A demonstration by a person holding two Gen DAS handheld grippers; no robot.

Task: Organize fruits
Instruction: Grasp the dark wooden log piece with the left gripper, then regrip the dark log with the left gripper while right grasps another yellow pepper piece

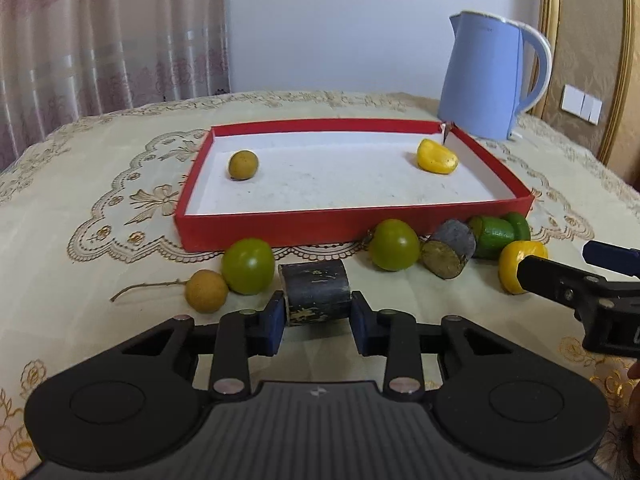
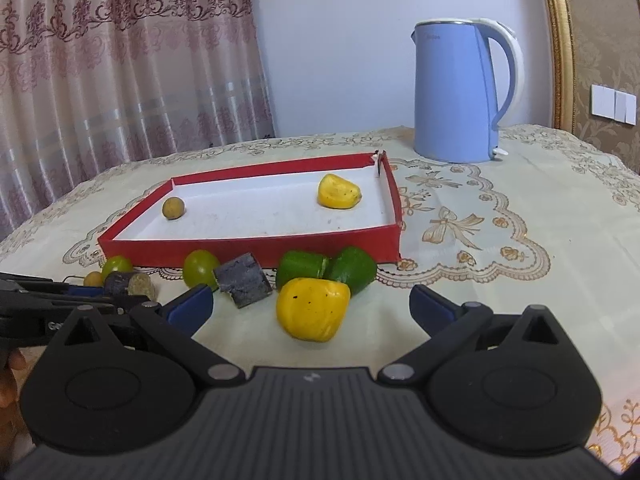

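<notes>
Fruit pieces lie before the red tray (image 1: 352, 222); your left gripper (image 1: 318, 316), held low and level, clamps the dark cylinder (image 1: 314, 290), while your right gripper (image 2: 312, 306) gapes around the yellow piece (image 2: 312, 308).

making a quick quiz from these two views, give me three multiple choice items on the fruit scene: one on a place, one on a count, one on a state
1. Where does the blue kettle stand?
A. inside the red tray
B. on the table behind the tray's far right corner
C. in front of the tray

2. How many fruits lie inside the red tray?
A. two
B. four
C. none

3. What is the state of the left gripper?
A. wide open over a green fruit
B. out of view
C. closed around the dark cylinder piece

Answers:
1 B, the kettle sits on the cloth beyond that corner.
2 A, only a small brown fruit and a yellow fruit lie inside.
3 C, both pads press the piece's ends.
</notes>
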